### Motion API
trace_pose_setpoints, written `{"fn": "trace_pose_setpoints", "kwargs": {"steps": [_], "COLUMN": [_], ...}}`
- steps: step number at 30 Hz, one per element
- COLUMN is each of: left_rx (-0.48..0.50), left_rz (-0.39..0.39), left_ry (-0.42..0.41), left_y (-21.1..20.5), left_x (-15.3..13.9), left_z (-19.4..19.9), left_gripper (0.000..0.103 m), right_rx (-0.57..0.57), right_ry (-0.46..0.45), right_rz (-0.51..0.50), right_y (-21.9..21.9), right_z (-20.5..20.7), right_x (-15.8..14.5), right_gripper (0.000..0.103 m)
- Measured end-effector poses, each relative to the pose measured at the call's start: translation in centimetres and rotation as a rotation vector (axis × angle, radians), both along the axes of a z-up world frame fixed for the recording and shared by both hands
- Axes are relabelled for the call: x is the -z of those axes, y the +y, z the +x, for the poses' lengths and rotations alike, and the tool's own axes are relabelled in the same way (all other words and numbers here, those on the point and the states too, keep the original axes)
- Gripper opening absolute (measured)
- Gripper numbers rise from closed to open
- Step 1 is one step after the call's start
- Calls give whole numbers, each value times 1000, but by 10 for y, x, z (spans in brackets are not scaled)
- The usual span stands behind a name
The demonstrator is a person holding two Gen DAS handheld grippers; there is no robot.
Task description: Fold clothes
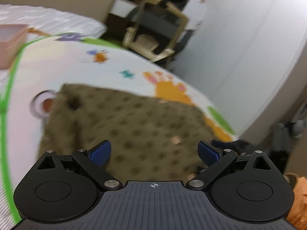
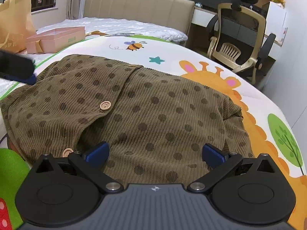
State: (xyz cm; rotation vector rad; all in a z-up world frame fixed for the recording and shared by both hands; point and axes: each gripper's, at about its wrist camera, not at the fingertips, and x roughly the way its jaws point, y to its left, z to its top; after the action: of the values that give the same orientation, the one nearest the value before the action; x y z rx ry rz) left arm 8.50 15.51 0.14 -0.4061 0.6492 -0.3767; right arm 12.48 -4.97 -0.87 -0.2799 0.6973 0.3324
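An olive-brown corduroy garment (image 2: 145, 103) with dark dots and wooden buttons (image 2: 105, 106) lies spread on a bed with a cartoon-print sheet (image 2: 211, 63). My right gripper (image 2: 155, 153) is open and empty, low over the garment's near edge. My left gripper (image 1: 154, 151) is open and empty, above the same garment (image 1: 134, 118); its view is blurred. The left gripper also shows in the right wrist view as a dark shape at the garment's far left corner (image 2: 17, 67).
A pink box (image 2: 55, 38) and a tan paper bag (image 2: 13, 19) sit at the bed's far left. A beige headboard (image 2: 138, 5) stands behind. An office chair (image 2: 239, 38) stands right of the bed. An orange cloth (image 1: 299, 201) lies at the lower right.
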Motion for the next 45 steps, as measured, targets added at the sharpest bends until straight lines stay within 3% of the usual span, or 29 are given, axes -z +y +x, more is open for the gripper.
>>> {"fn": "trace_pose_setpoints", "kwargs": {"steps": [4, 8, 12, 15, 20, 25, 30, 33, 36, 42, 44, 45], "left_rx": [-7, 6, 10, 7, 5, 16, -81, -151, -186, -195, -199, -204], "left_rz": [-43, -42, -39, -30, -2, -7, 87, 112, 156, 185, 196, 205], "left_ry": [98, 82, 85, 86, 94, 98, 97, 135, 146, 139, 125, 118], "left_y": [-2, -1, 1, 0, -1, 16, 39, 51, 54, 55, 55, 55], "left_x": [26, 31, 32, 31, 27, 24, 19, 21, 21, 28, 29, 30], "left_z": [29, 25, 20, 17, 9, -13, -33, -31, -25, -19, -18, -18], "left_gripper": [102, 103, 103, 103, 103, 103, 103, 103, 103, 103, 98, 85], "right_rx": [-15, -53, -50, 45, 189, 191, 100, 49, 58, -42, -70, -71], "right_ry": [39, 33, -41, -113, -66, -74, -105, -61, -89, -77, -58, -46], "right_rz": [10, 7, 85, 115, 4, -6, -8, -44, -56, 78, 80, 75], "right_y": [-3, -7, -19, -27, -27, -26, -22, -13, -10, -10, -5, -2], "right_z": [3, -3, -4, 11, 52, 47, 17, 9, 1, -20, -22, -22], "right_x": [-2, -7, -33, -49, -20, -13, -24, -10, -4, -21, -16, -12], "right_gripper": [103, 103, 103, 103, 103, 103, 103, 103, 103, 103, 103, 103]}}
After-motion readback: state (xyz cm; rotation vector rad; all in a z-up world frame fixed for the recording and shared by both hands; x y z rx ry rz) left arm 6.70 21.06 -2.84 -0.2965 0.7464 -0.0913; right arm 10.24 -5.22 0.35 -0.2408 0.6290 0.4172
